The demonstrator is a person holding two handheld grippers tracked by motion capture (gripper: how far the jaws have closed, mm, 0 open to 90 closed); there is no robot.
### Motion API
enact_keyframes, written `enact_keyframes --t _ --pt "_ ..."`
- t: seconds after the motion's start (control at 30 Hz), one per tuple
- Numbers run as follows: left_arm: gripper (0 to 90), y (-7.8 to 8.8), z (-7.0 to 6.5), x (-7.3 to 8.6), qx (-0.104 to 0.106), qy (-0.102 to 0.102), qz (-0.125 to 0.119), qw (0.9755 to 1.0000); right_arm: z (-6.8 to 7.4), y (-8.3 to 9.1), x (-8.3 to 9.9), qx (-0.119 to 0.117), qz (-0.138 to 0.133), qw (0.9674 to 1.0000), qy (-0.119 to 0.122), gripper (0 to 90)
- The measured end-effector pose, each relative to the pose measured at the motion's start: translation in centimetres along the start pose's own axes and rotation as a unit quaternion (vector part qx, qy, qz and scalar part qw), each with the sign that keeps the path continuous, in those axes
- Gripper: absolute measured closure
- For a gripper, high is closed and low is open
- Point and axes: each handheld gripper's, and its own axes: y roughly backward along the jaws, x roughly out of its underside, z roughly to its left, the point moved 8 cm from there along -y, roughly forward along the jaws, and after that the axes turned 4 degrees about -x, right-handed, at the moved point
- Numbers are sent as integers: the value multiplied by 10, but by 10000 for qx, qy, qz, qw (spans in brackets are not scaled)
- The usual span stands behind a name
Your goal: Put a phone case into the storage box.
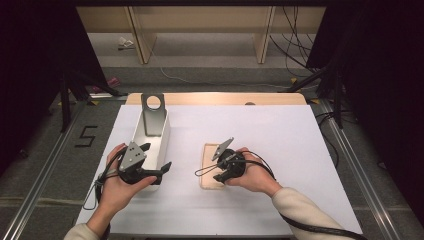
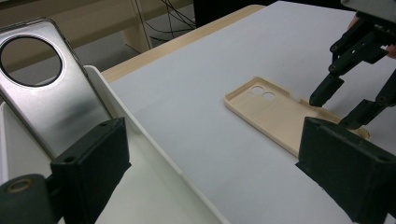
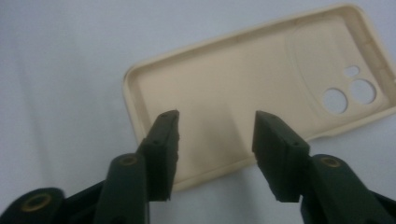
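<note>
Your right hand-held gripper (image 1: 216,169) hangs over the near part of the beige phone case (image 1: 209,172), jaws apart with nothing clamped between them. The case lies flat on the white table (image 1: 280,150), hollow side up, near the middle, with bare surface on its right and toward the far edge. On its left, a strip of open table separates it from the white tray (image 1: 165,135), which runs lengthwise toward the far edge.

Your left hand-held gripper (image 1: 156,161) sits at the near end of the tray, jaws spread wide, one on either side of the tray's right wall, gripping nothing.

The high view shows a silver phone case (image 1: 153,114) standing tilted in the far end of the tray. The left gripper view adds its large round camera opening (image 2: 31,60) and shows the right gripper's tips just above the beige case's rim (image 2: 261,121). The right gripper view shows the beige case's inside: a raised lip, rounded corners, two round lens holes (image 3: 349,95) and a small slot beside them.
</note>
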Motion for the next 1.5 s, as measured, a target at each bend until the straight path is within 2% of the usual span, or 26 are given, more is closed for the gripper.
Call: enact_keyframes --t 0.17,0.3,0.4,0.7,1.07,1.37,1.5 --pt "82 0 0 1 7 -4 21 10000 5 6 -2 -6 15 9999 158 333" --pt "81 0 0 0 2 -2 0 10000 9 7 -1 -68 102 9995 303 242" --pt "82 0 0 0 4 3 0 10000 14 7 -1 -59 154 9990 404 211" --pt "82 -1 -1 0 11 -13 10 10000 25 7 1 -37 368 9967 728 203" --pt "81 -1 -1 0 15 -21 21 10000 29 5 1 -3 457 9956 816 214" --pt "81 0 -1 0 19 -28 17 10000 34 1 1 84 678 9928 986 230" --pt "81 -1 -1 0 15 -23 15 10000 34 -1 0 207 730 9907 1128 242"
